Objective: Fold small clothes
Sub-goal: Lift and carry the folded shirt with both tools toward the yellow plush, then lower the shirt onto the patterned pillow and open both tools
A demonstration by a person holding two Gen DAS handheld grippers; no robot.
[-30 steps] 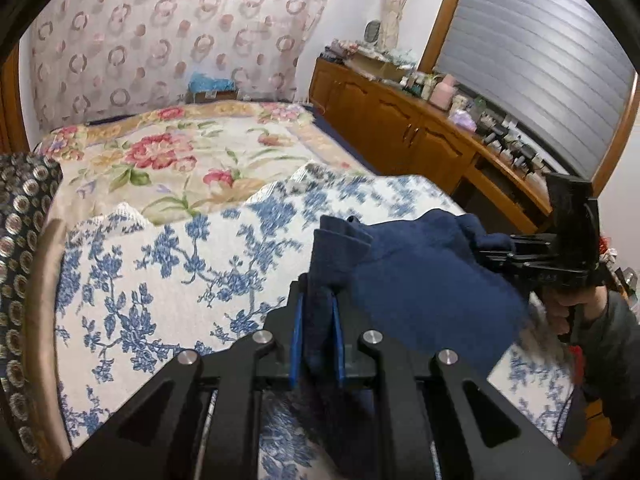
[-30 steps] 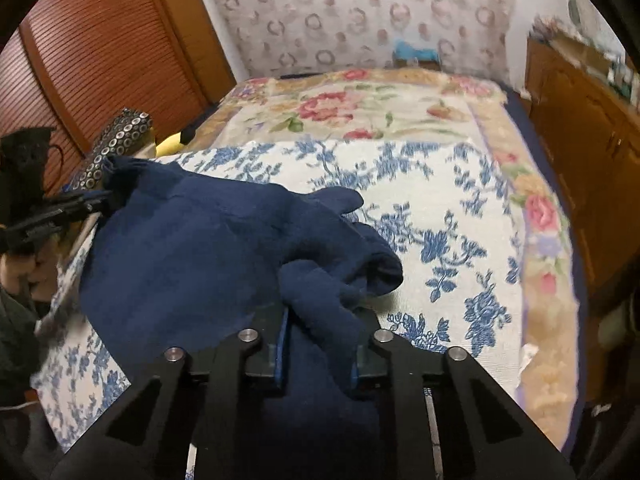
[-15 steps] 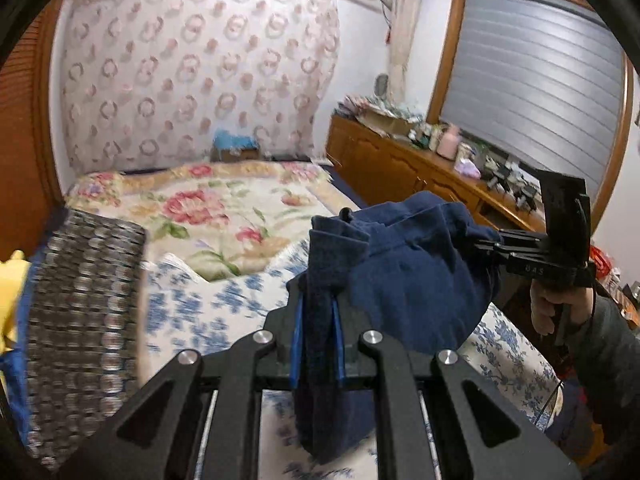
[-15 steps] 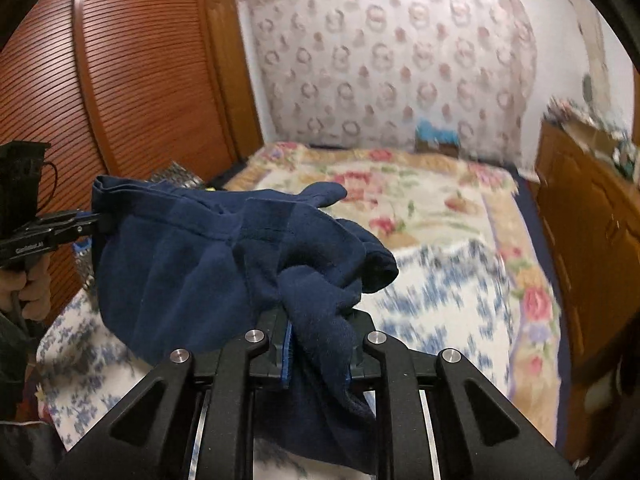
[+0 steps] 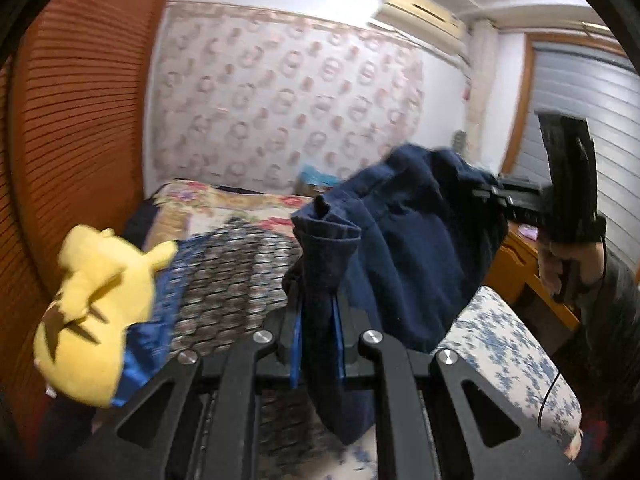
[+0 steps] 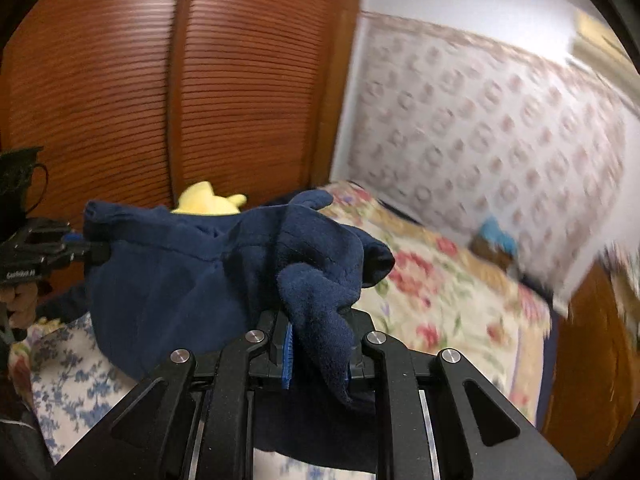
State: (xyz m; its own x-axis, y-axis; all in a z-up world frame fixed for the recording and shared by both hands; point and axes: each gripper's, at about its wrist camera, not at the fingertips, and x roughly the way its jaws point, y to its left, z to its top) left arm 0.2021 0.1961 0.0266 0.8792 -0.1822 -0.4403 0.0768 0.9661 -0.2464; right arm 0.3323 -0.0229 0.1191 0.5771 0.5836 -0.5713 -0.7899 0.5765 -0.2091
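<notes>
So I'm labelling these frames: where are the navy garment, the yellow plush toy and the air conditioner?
navy garment (image 5: 416, 256), left wrist view, on its hanging middle panel.
yellow plush toy (image 5: 92, 304), left wrist view, on its body.
air conditioner (image 5: 420, 12), left wrist view, on its front casing.

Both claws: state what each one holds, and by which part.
Both hold one navy garment: the left claw pinches a hemmed corner, the right claw a bunched fleecy edge.
</notes>
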